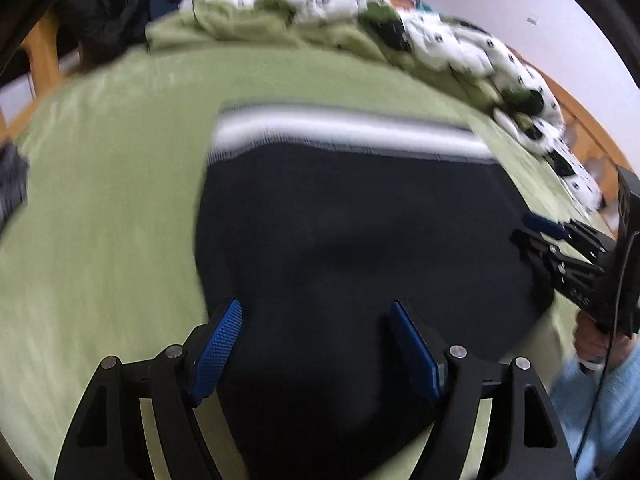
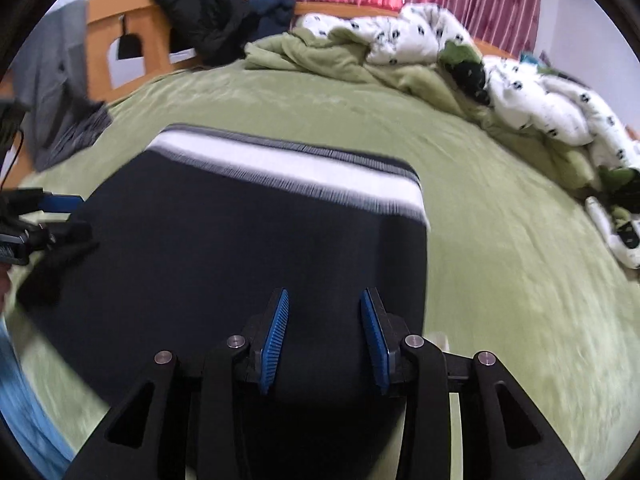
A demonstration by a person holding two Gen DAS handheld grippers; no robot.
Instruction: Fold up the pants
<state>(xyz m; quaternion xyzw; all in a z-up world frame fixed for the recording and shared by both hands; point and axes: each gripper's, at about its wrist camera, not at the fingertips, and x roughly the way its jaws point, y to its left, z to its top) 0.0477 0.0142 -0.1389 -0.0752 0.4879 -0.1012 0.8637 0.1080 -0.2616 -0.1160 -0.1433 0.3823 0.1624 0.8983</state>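
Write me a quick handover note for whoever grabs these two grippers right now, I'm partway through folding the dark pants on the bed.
Left gripper: jaws wide open, nothing held, poised over the near part of the pants.
Right gripper: jaws partly open, nothing between the pads, also over the near part of the pants.
Pants: dark, lying fairly flat on the green bed cover, white-striped waistband at the far end. Both views are motion-blurred, so how many folds are already in cannot be told.
Rumpled bedding lies along the far edge, apart from the pants.
Left: probably grip the near edge with both grippers and fold towards the waistband.
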